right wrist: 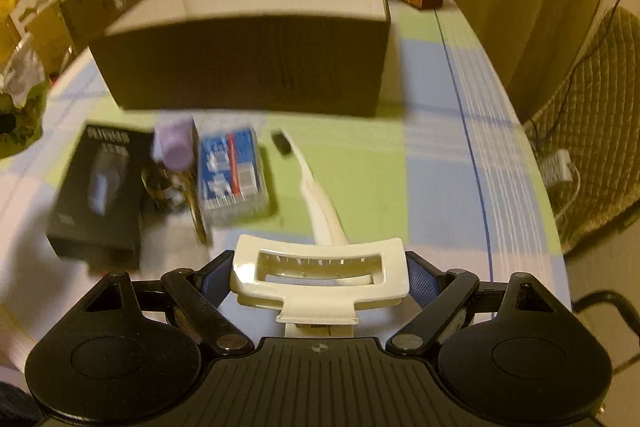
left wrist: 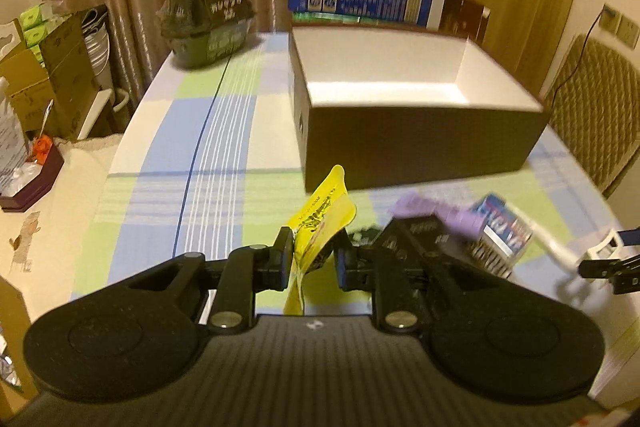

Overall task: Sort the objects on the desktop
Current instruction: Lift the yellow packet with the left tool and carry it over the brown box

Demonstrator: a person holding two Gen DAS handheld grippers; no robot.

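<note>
Left gripper (left wrist: 310, 259) pinches a yellow packet (left wrist: 320, 223), clear of the checked tablecloth (left wrist: 208, 155). Right gripper (right wrist: 320, 277) clamps a white hair claw clip (right wrist: 320, 275) across its width, jaws wide. Brown open box (left wrist: 420, 131) sits just ahead, looks empty. Carry step, both loaded. Next: move over the rim, let go inside. Black box (right wrist: 96, 187), purple tube (right wrist: 174, 147), blue pack (right wrist: 232, 173), toothbrush (right wrist: 316, 187) still out.
</note>
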